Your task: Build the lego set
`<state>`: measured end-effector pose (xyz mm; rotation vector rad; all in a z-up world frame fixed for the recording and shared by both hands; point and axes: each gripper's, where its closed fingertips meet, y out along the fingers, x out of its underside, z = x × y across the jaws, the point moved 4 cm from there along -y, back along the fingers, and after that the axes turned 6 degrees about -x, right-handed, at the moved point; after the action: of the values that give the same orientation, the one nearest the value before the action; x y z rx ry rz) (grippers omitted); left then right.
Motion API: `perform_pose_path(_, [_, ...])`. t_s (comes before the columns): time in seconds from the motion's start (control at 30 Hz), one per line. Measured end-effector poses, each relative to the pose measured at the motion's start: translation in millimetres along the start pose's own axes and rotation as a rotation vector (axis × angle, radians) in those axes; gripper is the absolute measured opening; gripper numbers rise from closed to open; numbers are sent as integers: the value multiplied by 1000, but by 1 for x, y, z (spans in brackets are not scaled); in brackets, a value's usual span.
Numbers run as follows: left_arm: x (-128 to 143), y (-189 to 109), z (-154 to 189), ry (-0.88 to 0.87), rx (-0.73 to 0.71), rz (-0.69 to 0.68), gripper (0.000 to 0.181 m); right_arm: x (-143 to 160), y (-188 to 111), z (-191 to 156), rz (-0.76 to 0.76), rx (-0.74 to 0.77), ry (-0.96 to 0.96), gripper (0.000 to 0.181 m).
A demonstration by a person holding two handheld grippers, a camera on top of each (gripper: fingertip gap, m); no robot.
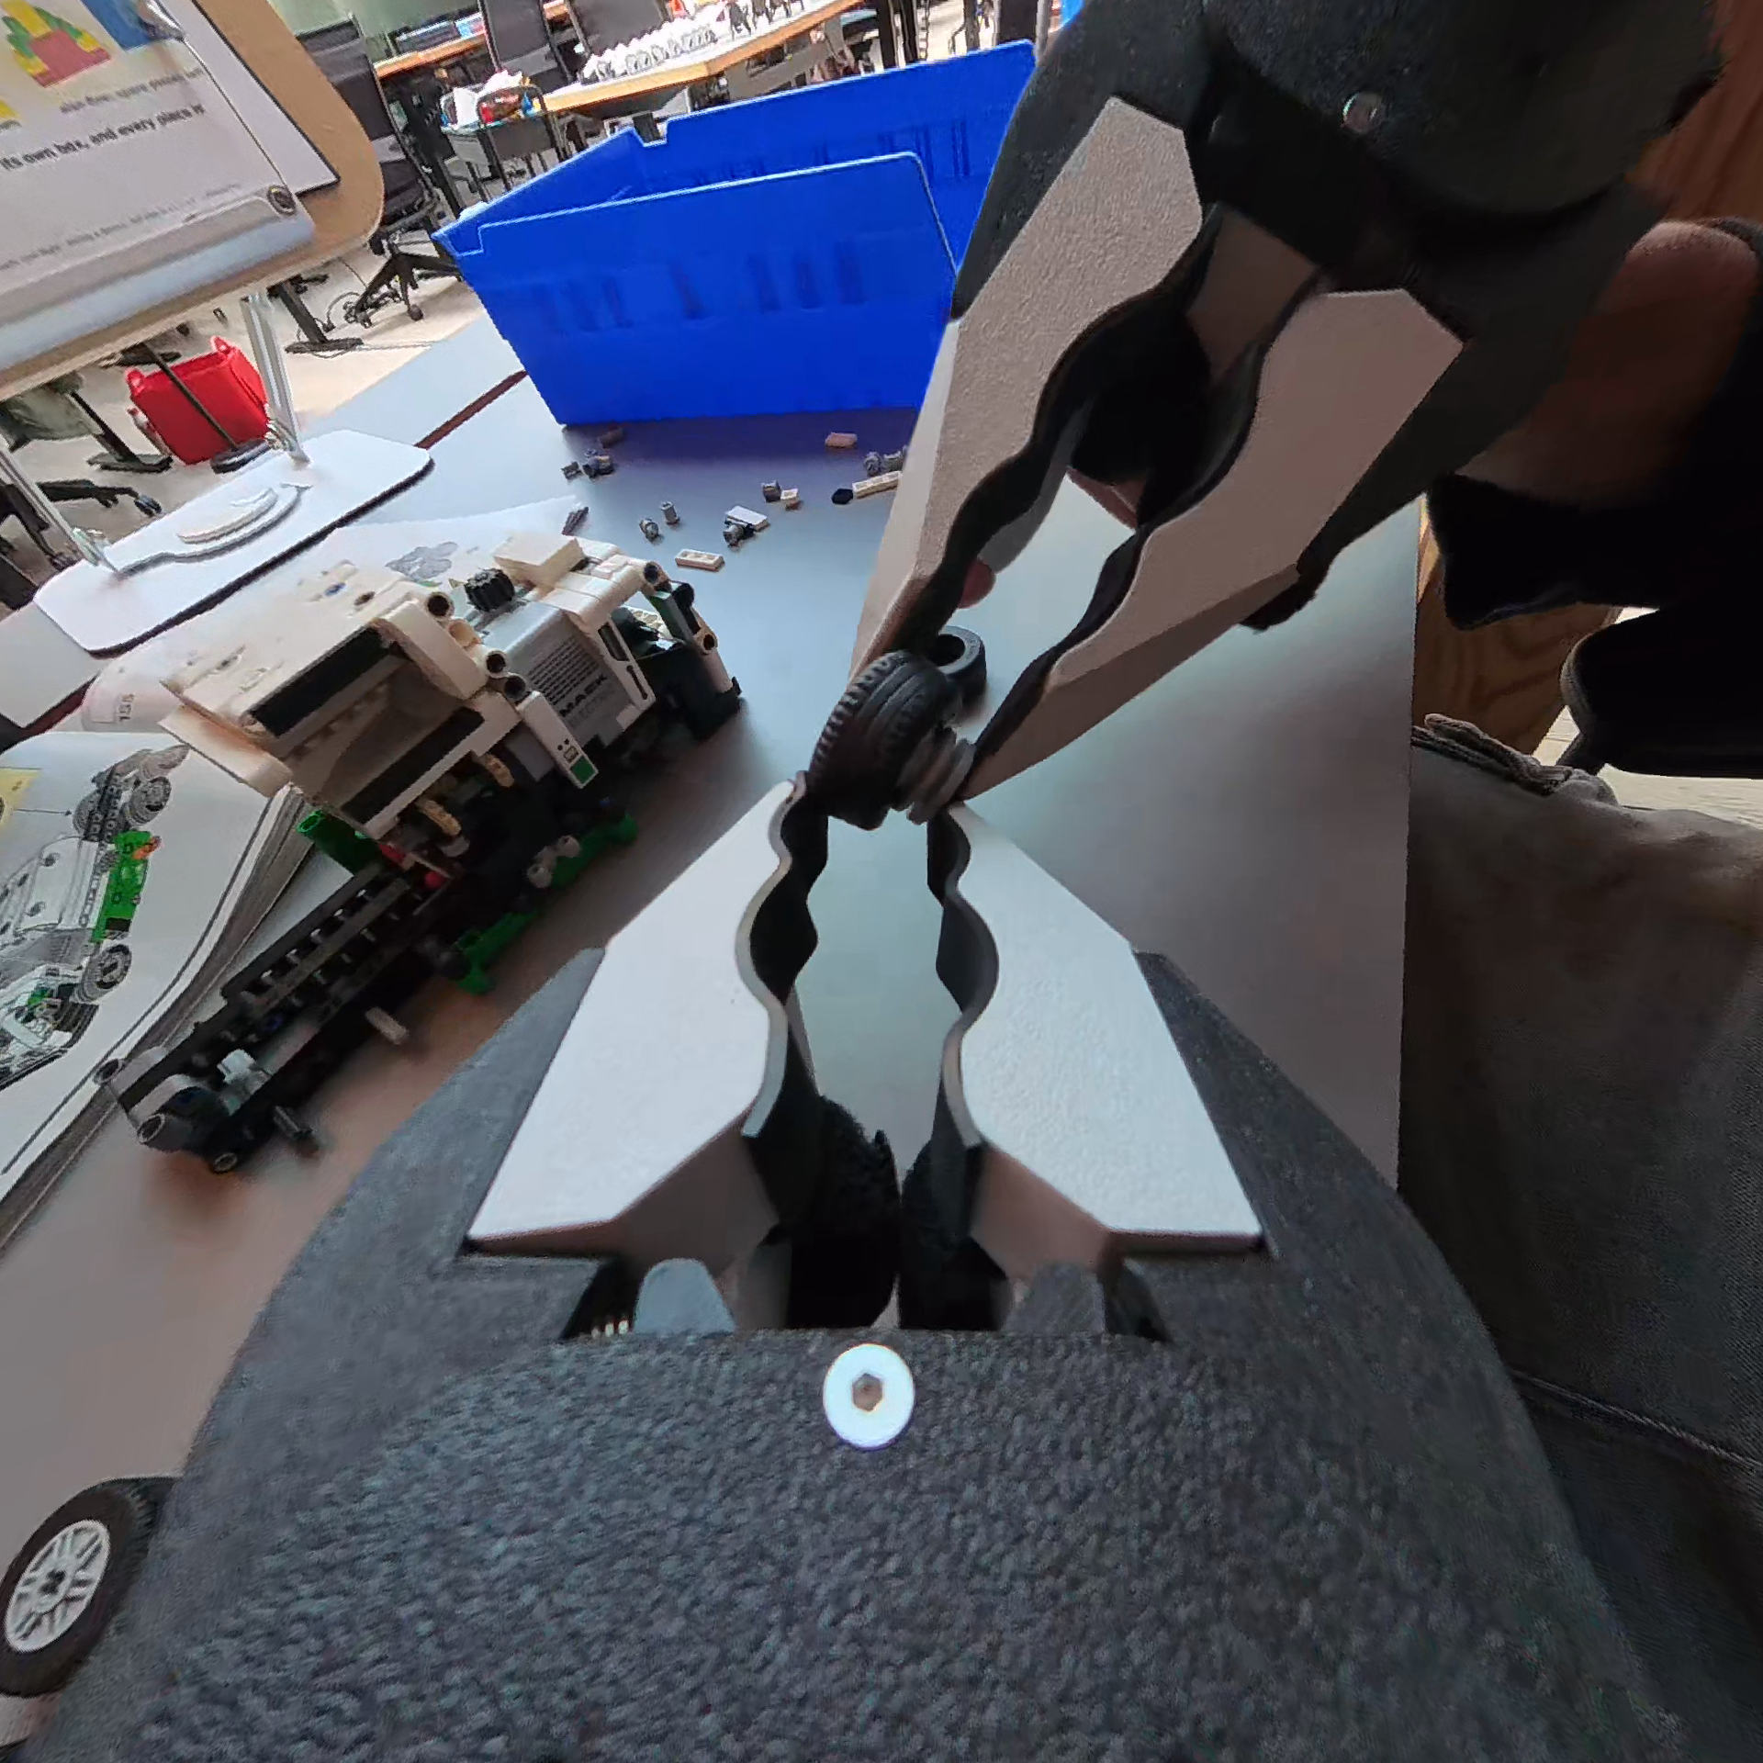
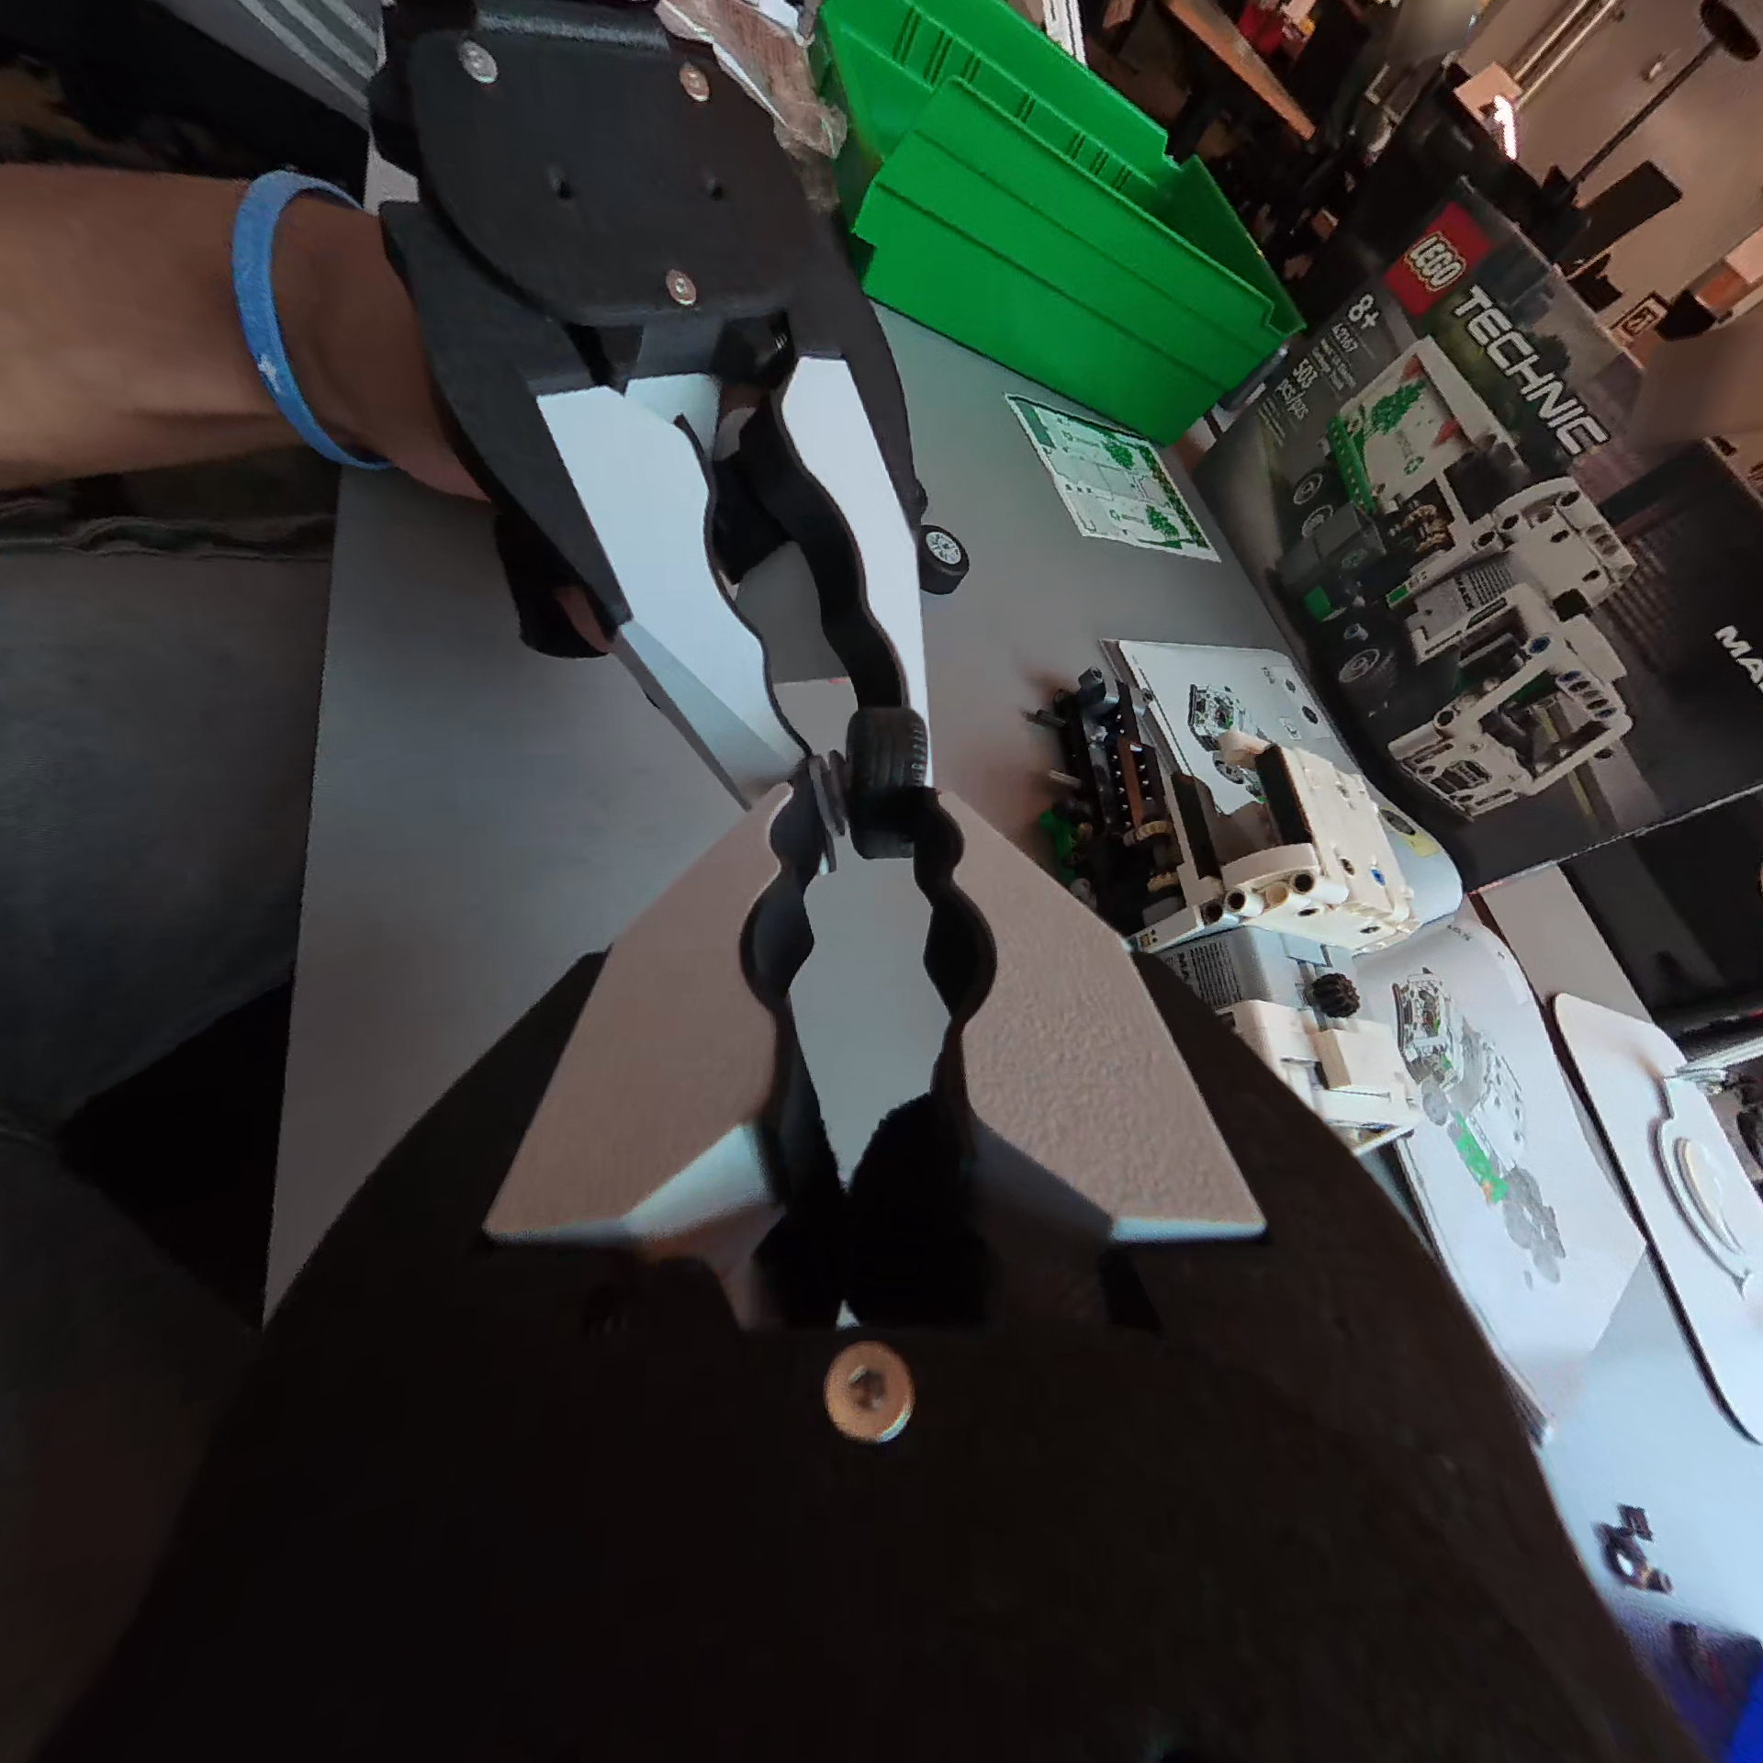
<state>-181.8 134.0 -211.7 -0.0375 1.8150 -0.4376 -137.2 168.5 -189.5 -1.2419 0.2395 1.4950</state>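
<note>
- Grip with the left gripper (image 1: 873,811) from below, jaws clamped across the black tyre (image 1: 882,730) and the grey rim (image 1: 940,777), both held in the air just above the counter (image 1: 1145,859).
- Squeeze with the right gripper (image 2: 863,797) from the other side, jaws likewise clamped, one finger on the rim and one on the tyre wall.
- Press straight along the wheel's axis; judging by the rim showing outside the tyre, not seated yet.
- Avoid tilting either tool, or risk the rim cocking and the tyre popping out sideways.
- Ease pressure in slowly, since rubber is likely to spring back and slip on the wavy pads.
- Stay low over the counter so that a dropped part does not roll off the edge.
- Leave the spare tyre (image 1: 964,658) lying just behind for later.
- Compare with the finished wheel (image 2: 944,550) on the counter for how flush the rim should sit.
- Carry the wheel afterwards to the truck (image 1: 477,687), lying on its side to the left.
- Ignore the loose bits (image 1: 725,525) and the blue bin (image 1: 725,286) beyond.
</note>
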Motion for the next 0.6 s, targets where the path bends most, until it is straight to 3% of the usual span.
perform_pose_path(0.33, [3,7,-1,-7,-58,-55,18,4,2,-1,-108,108,-114,17])
perform_pose_path(0.5, [-13,-9,7,161,-102,28,22,-19,-11,-10,-60,99,-265,20])
perform_pose_path(0.6, [-18,-13,7,148,-138,-34,21,-20,-13,-7,-55,147,-411,21])
